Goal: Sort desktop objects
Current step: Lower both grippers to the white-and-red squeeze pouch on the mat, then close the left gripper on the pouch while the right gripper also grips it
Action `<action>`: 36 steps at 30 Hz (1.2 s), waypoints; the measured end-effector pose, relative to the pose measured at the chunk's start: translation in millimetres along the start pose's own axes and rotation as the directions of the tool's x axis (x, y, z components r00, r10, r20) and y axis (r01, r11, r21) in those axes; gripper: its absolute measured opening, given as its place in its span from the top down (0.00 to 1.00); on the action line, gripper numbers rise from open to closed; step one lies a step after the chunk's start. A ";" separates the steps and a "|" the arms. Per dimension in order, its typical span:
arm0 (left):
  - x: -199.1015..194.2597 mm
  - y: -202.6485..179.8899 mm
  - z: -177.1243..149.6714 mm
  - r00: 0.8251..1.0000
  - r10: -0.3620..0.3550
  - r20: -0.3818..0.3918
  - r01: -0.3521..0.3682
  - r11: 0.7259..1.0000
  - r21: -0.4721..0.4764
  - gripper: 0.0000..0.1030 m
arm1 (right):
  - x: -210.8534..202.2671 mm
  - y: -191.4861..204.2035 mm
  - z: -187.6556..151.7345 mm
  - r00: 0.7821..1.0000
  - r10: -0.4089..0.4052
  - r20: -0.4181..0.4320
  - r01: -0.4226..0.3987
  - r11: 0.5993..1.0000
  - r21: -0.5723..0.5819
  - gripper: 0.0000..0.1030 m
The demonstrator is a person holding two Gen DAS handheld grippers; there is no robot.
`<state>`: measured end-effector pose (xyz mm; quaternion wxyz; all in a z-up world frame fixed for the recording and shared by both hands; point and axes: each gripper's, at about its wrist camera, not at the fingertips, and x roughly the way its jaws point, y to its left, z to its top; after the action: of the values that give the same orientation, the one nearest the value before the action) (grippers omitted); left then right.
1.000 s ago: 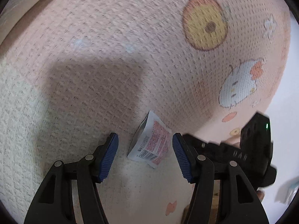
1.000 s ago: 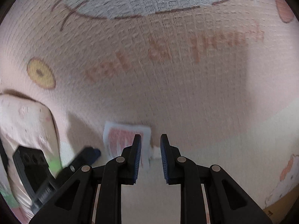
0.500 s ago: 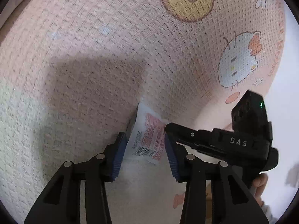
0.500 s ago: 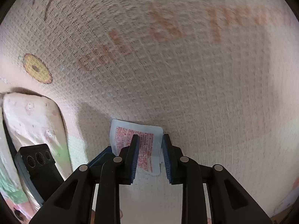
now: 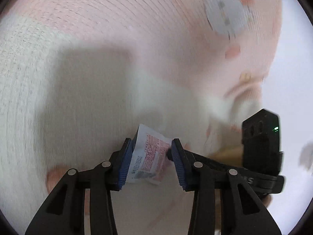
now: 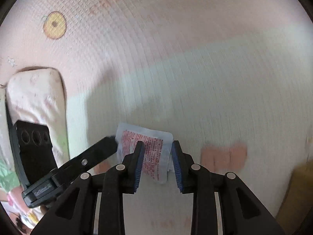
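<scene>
A small white sachet (image 5: 150, 156) with red print and a barcode stands on edge between the blue pads of my left gripper (image 5: 151, 145), which is shut on it. In the right wrist view the same sachet (image 6: 154, 148) shows its red face, and one left finger (image 6: 101, 150) touches its left edge. My right gripper (image 6: 157, 145) hangs over the sachet with its jaws opening. The sachet's right part lies between them, and the pads do not press on it. The right gripper's black housing (image 5: 260, 146) shows at the right of the left wrist view.
Everything lies on a pink and cream waffle-weave cloth (image 5: 97, 39) printed with cartoon figures and an orange round fruit (image 6: 54, 25). A padded cream pouch (image 6: 37, 98) lies at the left. A white surface (image 5: 289, 78) borders the cloth on the right, and a brown edge (image 6: 297, 186) shows at the lower right.
My left gripper closed on the sachet and swept across the cloth with it. My right gripper came down over the sachet and its jaws parted from shut.
</scene>
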<state>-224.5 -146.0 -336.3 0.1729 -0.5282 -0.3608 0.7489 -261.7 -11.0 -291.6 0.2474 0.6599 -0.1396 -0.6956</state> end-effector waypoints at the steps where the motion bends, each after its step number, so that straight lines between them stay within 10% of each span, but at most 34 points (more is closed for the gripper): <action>1: 0.1 -1.0 -5.6 1.000 0.002 -0.011 -0.002 1.000 0.000 0.57 | -0.8 -3.0 -10.1 1.000 0.006 -0.008 -0.005 1.000 0.015 0.74; 22: -32.4 -28.7 -100.0 0.995 -0.013 -0.095 0.013 1.000 -0.005 0.58 | -42.8 -19.2 -145.4 0.992 0.051 0.112 -0.054 0.998 0.029 0.63; 36: -51.0 -29.8 -155.0 0.989 0.044 -0.143 -0.047 0.999 -0.019 0.58 | -48.1 18.6 -217.3 0.996 -0.026 0.083 0.048 0.958 -0.281 0.63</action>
<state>-66.6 -103.0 -309.0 0.1751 -0.5904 -0.3435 0.7090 -43.9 27.6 -260.6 0.3205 0.5925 -0.0358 -0.7382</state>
